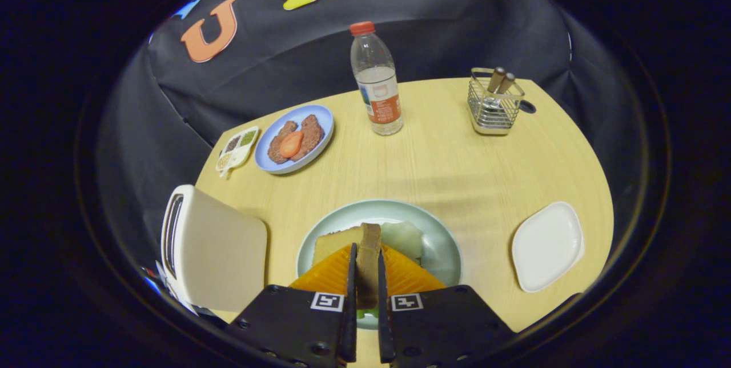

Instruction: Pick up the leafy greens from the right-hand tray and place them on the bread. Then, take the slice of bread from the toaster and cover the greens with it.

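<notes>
My gripper (365,251) is shut on a brown-crusted slice of bread (368,265), held edge-on and upright between both fingers. It hangs just above a pale green plate (440,254) near the table's front edge. On that plate lies another bread slice (331,244), partly hidden behind my fingers. Pale leafy greens (404,236) rest beside or on it, just right of the held slice, and a bit of green (368,314) peeks out lower between the fingers. A white toaster (211,248) stands left of the plate, its slot (172,231) facing up.
An empty white tray (547,245) sits right of the plate. Farther back are a blue plate (320,122) with meat patties and a tomato slice, a small seasoning tray (237,150), a water bottle (376,82) and a wire utensil holder (494,105).
</notes>
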Demonstrator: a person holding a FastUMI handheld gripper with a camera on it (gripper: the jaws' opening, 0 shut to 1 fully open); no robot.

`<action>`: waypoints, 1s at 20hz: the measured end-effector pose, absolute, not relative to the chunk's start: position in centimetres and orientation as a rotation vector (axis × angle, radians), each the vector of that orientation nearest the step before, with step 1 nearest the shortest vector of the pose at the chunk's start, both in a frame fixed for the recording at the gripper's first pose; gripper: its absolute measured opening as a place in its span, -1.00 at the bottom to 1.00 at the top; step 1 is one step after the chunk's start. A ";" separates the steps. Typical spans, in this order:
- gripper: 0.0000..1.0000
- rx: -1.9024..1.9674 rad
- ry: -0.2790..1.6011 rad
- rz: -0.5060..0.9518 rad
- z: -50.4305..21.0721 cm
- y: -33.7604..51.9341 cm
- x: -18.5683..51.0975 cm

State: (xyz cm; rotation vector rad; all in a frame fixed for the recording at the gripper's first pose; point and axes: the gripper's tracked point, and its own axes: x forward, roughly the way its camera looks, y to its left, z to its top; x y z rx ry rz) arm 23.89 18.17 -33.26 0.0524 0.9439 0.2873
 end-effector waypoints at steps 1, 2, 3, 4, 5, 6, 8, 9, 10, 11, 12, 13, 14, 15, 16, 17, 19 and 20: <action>-0.69 0.061 0.952 0.290 -33.5 17.7 23.9; -0.69 0.075 0.953 0.297 -33.9 17.5 24.1; -0.69 0.070 0.952 0.295 -34.3 17.1 24.4; -0.54 0.052 0.952 0.297 -34.8 16.4 24.5; -0.40 0.037 0.951 0.301 -35.1 16.0 24.7; -0.40 0.028 0.954 0.307 -35.5 15.7 24.7; -0.23 0.002 0.947 0.306 -36.0 14.9 25.0; -0.23 0.000 0.949 0.310 -36.1 14.9 24.9; -0.23 -0.012 0.942 0.299 -36.3 14.5 25.0; -0.10 -0.016 0.933 0.301 -36.4 14.3 25.0; 0.03 -0.019 0.924 0.305 -36.4 14.4 25.0; 0.03 -0.033 0.913 0.309 -36.3 14.5 25.0; 0.04 -0.054 0.898 0.309 -36.1 14.4 25.0; 0.06 -0.071 0.887 0.300 -35.7 14.3 24.8; 0.07 -0.085 0.865 0.289 -34.9 14.1 24.6; 0.11 -0.095 0.836 0.283 -33.9 14.1 24.3; 0.12 -0.109 0.776 0.253 -31.7 14.0 23.2; 0.20 -0.105 0.747 0.241 -30.5 14.1 22.2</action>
